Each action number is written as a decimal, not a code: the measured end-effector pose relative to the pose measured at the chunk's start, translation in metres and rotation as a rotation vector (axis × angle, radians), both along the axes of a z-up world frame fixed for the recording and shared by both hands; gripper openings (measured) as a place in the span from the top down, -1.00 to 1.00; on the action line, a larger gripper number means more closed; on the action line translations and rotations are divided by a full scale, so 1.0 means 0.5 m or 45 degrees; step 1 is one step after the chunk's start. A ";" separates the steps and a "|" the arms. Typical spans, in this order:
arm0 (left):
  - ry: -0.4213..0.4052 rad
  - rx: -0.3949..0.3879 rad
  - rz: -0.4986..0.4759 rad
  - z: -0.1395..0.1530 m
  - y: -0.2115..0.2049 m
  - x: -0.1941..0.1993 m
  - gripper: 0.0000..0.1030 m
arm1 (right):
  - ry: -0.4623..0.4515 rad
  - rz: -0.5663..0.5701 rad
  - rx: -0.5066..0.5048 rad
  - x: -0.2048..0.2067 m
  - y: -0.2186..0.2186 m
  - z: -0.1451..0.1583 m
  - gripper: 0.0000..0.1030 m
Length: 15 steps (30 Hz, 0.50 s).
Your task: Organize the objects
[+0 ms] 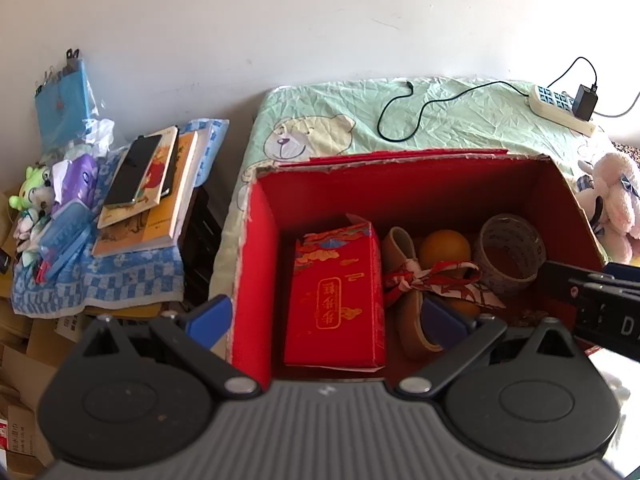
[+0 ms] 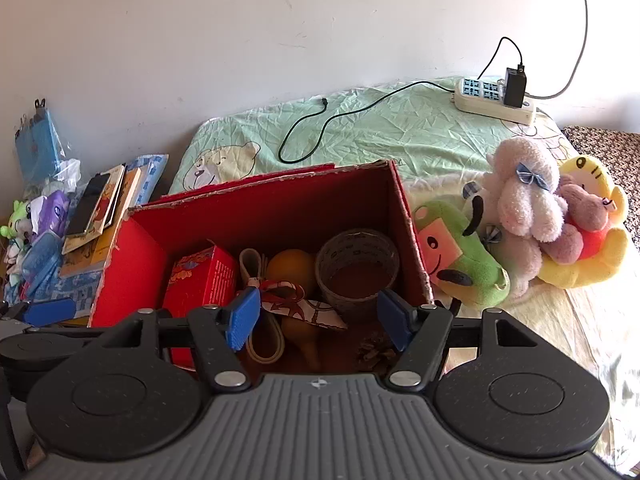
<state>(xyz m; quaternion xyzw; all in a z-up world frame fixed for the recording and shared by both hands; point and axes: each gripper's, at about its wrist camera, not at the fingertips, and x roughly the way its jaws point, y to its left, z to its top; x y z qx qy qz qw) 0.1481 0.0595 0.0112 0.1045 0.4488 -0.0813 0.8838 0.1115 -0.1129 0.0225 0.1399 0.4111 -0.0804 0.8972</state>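
1. Your left gripper [image 1: 326, 320] hangs over the near edge of the red box [image 1: 262, 264], and its jaws are spread wide with nothing in them.
2. Your right gripper [image 2: 320, 316] hangs over the same red box [image 2: 136, 264], and its jaws are wide apart too, holding nothing.
3. The box sits on a bed with a green bear sheet [image 1: 320, 120].
4. Inside the box, a red carton with gold writing [image 1: 334, 296] lies on the left side.
5. Next to the carton is a brown roll of tape [image 1: 412, 316] with a red and white ribbon [image 1: 436, 280] lying across it.
6. An orange ball [image 1: 444, 248] sits behind the ribbon, and a small woven basket [image 1: 510, 252] stands at the right side of the box.
7. Outside the box, on its right, some plush toys lie in a heap on the bed: a green one [image 2: 464, 256], a white dog [image 2: 524, 204] and a yellow one [image 2: 588, 232].
8. Far back on the bed lies a white power strip [image 2: 494, 98] with a black charger [image 2: 514, 86] plugged in.
9. On the left, beside the bed, books [image 1: 148, 196] are piled on a blue checked cloth [image 1: 100, 280], with a black phone [image 1: 134, 170] on top.
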 end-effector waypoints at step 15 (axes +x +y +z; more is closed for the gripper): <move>-0.032 0.024 0.096 -0.004 0.008 0.004 -0.96 | 0.013 0.078 -0.033 0.038 -0.004 -0.010 -0.44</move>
